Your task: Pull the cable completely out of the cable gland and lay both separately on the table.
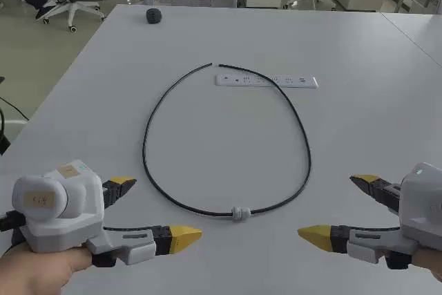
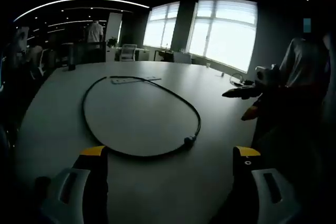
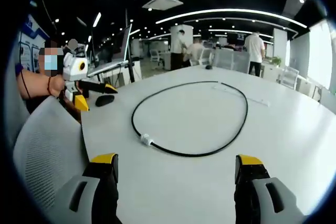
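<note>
Yellow-tipped fingers (image 1: 181, 234) of the left gripper (image 1: 162, 207) stand spread wide, holding nothing; the right gripper (image 1: 330, 205) is likewise agape and empty. Between the two sets of fingertips, slightly ahead and untouched, lies the cable gland (image 1: 239, 213), threaded on the black cable (image 1: 146, 129), which loops away beyond them across the table (image 1: 359, 122), its far side crossing a power strip (image 1: 266, 81).

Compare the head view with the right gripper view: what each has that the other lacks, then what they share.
Head view: a chair's wheeled base beyond the table. Right gripper view: standing people and ceiling lights. Shared: the black cable looped on the white table, the gland threaded on it, and the open left gripper and right gripper.
</note>
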A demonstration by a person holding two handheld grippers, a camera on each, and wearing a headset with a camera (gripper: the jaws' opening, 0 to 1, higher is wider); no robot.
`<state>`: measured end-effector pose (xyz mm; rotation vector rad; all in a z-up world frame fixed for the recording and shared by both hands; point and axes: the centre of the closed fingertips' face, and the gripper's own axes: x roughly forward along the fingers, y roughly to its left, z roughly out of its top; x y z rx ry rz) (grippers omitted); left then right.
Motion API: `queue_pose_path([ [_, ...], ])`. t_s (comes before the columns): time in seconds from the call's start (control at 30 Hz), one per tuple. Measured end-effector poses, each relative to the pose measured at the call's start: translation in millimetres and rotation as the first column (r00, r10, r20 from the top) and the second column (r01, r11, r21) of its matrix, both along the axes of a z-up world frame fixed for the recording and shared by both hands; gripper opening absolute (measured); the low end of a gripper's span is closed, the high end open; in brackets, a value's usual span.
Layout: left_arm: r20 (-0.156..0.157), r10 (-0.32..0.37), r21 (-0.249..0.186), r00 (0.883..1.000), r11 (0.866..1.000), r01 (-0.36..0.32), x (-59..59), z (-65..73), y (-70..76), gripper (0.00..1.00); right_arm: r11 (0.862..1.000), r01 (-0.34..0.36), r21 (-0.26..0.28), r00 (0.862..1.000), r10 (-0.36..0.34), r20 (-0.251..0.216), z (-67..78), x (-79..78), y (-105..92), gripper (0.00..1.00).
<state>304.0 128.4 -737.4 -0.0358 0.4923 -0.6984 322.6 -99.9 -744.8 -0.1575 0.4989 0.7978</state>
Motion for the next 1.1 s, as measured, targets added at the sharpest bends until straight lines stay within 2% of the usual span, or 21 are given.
queue_pose_path([
  [0.27,0.002,0.001,-0.003,1.000,1.000,-0.001,0.2,0.6,-0.8,0.99,1.000,-0.006,-0.001,1.000,0.006,-0.004,-0.5,-1.2,0.9,0.92],
  [0.67,-0.002,-0.005,0.014,1.000,1.000,0.005,-1.4,-2.7,0.3,0.98,1.000,-0.009,-0.002,1.000,0.009,-0.002,1.2,-1.8,1.8,0.90],
  [1.1,0.003,-0.009,0.007,1.000,1.000,0.009,-1.5,0.7,-3.5,0.99,1.000,-0.015,-0.002,1.000,0.015,0.005,4.4,0.0,2.7,0.90],
])
